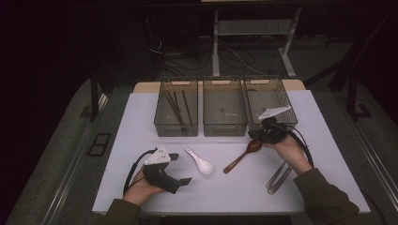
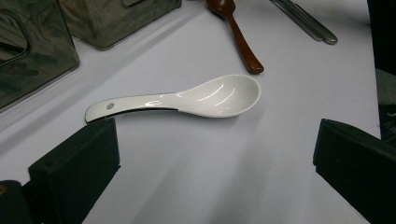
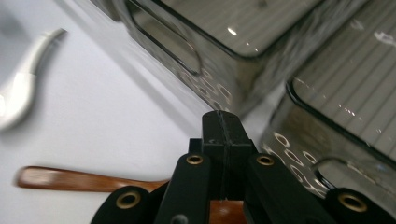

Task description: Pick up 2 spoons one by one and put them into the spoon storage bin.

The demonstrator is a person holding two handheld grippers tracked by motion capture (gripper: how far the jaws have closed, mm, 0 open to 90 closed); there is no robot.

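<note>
White spoon [image 2: 187,99] is seen on table [image 1: 141,122] just ahead of wide-apart left claw [image 2: 215,168]; right claw [image 3: 223,128] is pressed together above brown spoon [image 3: 84,179]

White spoon [image 2: 196,99]: glossy, smooth, ceramic in look. Brown spoon [image 2: 237,32]: polished wood; tongs [image 2: 306,21]: dull brushed metal. Bins [image 1: 224,108]: smoky translucent plastic with ribbed floors, on a matt white table [image 2: 289,116].
</note>
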